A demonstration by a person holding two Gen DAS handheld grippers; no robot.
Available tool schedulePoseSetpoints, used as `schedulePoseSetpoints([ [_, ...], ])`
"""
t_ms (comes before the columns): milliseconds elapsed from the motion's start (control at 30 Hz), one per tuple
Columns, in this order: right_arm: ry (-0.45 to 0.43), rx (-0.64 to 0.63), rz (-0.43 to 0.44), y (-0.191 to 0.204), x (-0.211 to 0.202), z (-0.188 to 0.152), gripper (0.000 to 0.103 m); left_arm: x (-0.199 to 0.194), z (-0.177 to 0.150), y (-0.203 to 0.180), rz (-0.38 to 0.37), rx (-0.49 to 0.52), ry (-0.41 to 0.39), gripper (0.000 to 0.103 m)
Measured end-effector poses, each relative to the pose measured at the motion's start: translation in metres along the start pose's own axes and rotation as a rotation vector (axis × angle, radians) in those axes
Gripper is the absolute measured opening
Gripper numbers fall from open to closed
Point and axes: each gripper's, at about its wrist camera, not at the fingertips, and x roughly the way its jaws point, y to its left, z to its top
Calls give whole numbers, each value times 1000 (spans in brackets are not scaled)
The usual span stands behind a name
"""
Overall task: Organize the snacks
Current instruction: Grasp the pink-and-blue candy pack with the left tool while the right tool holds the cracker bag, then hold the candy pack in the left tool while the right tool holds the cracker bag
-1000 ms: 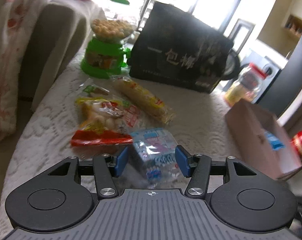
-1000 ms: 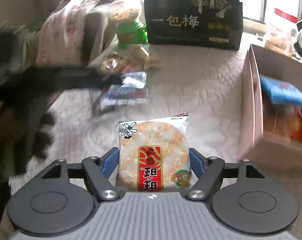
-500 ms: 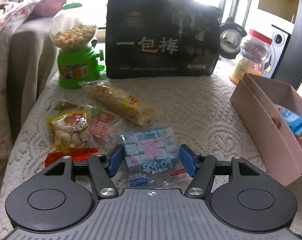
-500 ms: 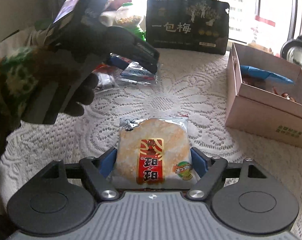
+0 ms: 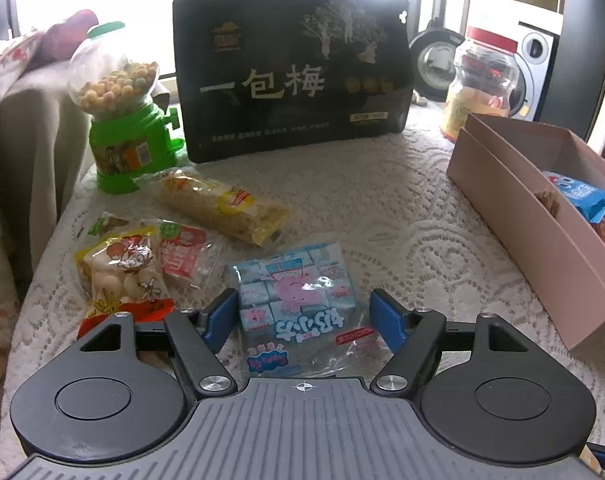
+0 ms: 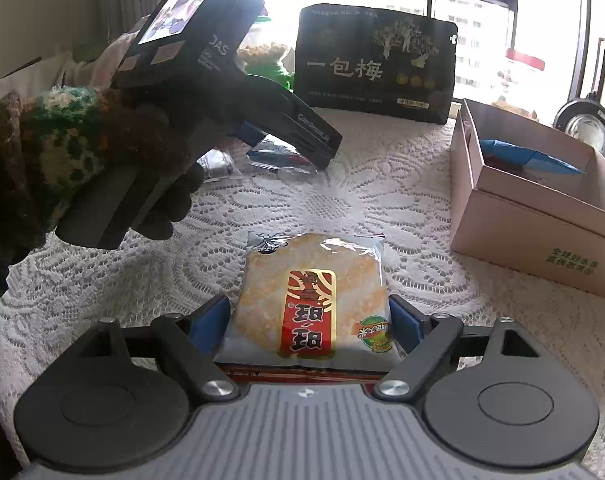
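My left gripper (image 5: pixel 304 314) is open, its blue pads on either side of a pale blue candy pack with a pink figure (image 5: pixel 298 300) that lies on the lace cloth. My right gripper (image 6: pixel 308 326) is open around a rice cracker packet with a red label (image 6: pixel 312 300), flat on the cloth. The pink box (image 5: pixel 542 216) at the right holds a blue packet (image 5: pixel 582 196); it also shows in the right wrist view (image 6: pixel 534 220). The left gripper body shows in the right wrist view (image 6: pixel 206 80).
Left of the candy pack lie a yellow-red snack bag (image 5: pixel 118 276), a small red-label packet (image 5: pixel 182 256) and a long yellow bar (image 5: pixel 222 208). Behind stand a green candy dispenser (image 5: pixel 122 112), a large black bag (image 5: pixel 290 68) and a red-lidded jar (image 5: pixel 482 84).
The left gripper has swung round to face the black bag squarely and its jaws have widened around the candy pack. The right gripper has drawn back and tilted down over the cracker packet.
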Motion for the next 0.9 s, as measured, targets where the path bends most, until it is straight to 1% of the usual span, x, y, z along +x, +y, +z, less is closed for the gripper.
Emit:
schedulePoseSetpoints([
  [200, 19, -1, 12, -3, 3, 3, 87, -16, -16, -4, -38, 36, -19, 73],
  [267, 39, -19, 53, -5, 8, 6, 96, -26, -24, -8, -57, 63, -16, 72],
  [300, 52, -44, 69, -4, 10, 7, 102, -33, -28, -10, -70, 73, -11, 72],
  [367, 48, -42, 70, -5, 11, 7, 102, -48, -36, -11, -109, 75, -2, 68],
  [400, 43, -38, 76, -6, 10, 6, 101, -54, -40, -10, -126, 70, 2, 68],
  [467, 22, -11, 59, -10, 5, 2, 92, -68, -49, -9, -157, 52, 9, 67],
  [533, 10, 5, 37, -14, -1, 0, 78, -79, -59, -7, -182, 34, 17, 66],
  [633, 8, 12, 14, -18, -12, -6, 76, -94, -72, -5, -217, 1, 23, 66],
  [733, 8, -16, -63, -19, -20, -14, 76, -102, -83, -5, -246, -15, 42, 66],
  [800, 6, -19, -108, -22, -24, -19, 76, -109, -89, -7, -254, 0, 47, 66],
  [900, 1, 3, -127, -29, -30, -25, 76, -116, -95, -12, -275, 25, 61, 66],
])
